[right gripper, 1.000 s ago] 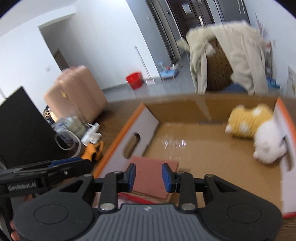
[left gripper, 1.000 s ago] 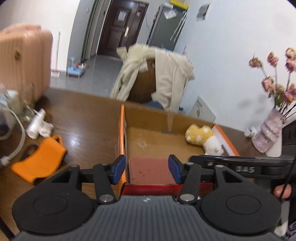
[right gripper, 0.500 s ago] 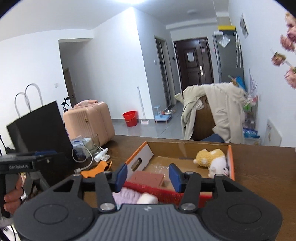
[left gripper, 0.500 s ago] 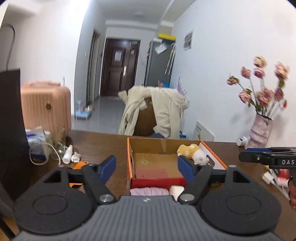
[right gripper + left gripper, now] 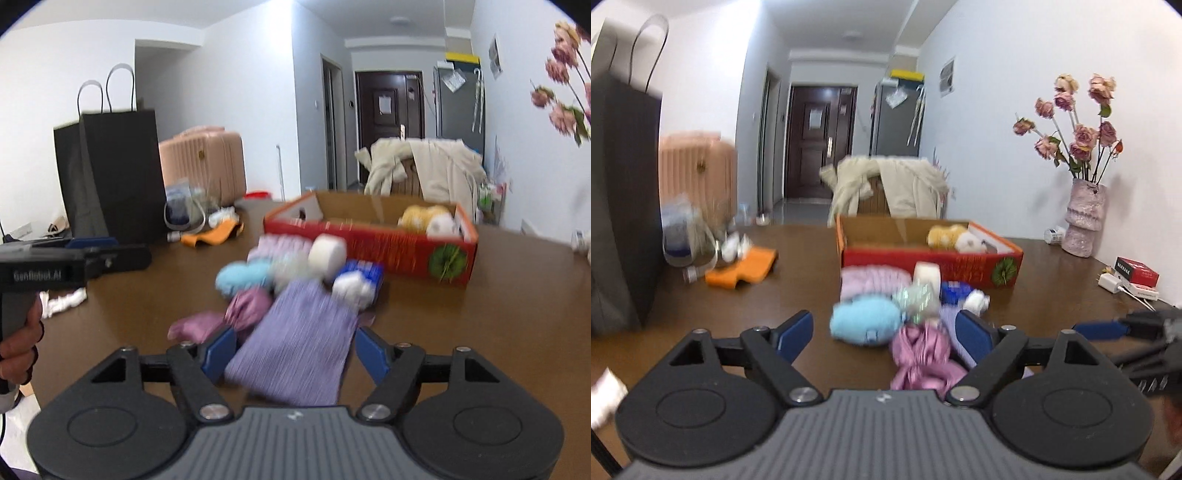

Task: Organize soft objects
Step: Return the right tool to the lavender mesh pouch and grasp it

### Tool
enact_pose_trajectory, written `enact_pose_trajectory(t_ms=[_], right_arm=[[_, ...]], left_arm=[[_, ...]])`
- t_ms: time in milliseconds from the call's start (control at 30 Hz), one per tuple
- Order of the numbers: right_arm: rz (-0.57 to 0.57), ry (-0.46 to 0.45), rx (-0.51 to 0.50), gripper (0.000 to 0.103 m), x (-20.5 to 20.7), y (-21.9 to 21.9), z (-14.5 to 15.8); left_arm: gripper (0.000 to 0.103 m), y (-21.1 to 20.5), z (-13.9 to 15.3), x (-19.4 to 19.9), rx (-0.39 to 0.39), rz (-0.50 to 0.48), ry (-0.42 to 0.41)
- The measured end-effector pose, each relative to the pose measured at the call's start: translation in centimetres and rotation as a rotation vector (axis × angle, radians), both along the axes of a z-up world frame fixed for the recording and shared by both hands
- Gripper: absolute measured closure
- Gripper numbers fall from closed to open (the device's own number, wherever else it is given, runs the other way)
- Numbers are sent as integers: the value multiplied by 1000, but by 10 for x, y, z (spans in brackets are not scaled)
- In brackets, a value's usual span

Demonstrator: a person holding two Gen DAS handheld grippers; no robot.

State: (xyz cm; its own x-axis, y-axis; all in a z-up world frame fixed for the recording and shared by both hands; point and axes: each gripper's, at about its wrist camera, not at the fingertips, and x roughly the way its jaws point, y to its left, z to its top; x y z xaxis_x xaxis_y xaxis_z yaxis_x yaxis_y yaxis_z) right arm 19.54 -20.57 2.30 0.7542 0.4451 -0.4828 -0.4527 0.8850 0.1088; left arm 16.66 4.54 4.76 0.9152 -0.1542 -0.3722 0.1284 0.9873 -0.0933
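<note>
Both wrist views face forward, low over table (image 5: 798, 266), sharing box (image 5: 369, 240).

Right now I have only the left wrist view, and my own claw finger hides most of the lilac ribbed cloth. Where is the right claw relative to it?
Observer: The right claw is open and its jaws have just been opening. The lilac ribbed cloth shows between its fingers, not pinched.
Operator: Does that cloth lie clear of the rest of the pile?
Observer: No. Its far end reaches the white fluffy ball, which sits in front of the blue packet.
</note>
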Motion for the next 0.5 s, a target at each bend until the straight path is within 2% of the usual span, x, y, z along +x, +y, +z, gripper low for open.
enact_pose_trajectory(t_ms=[133,233,333,433,500], right_arm=[[-11,6,-69,29,2,23,-15],[-21,16,-101,27,8,38,-24],[-77,17,-147,27,16,49,-33],[-81,6,-217,30,21,55,-43],[-91,37,-172,58,25,44,-42]], left_arm=[[17,2,-9,9,50,24,33],[17,6,-12,15,12,16,41],[17,1,-18,21,22,-4,56],[17,-4,-22,27,34,-17,69],[17,-5,-23,30,31,-16,73]])
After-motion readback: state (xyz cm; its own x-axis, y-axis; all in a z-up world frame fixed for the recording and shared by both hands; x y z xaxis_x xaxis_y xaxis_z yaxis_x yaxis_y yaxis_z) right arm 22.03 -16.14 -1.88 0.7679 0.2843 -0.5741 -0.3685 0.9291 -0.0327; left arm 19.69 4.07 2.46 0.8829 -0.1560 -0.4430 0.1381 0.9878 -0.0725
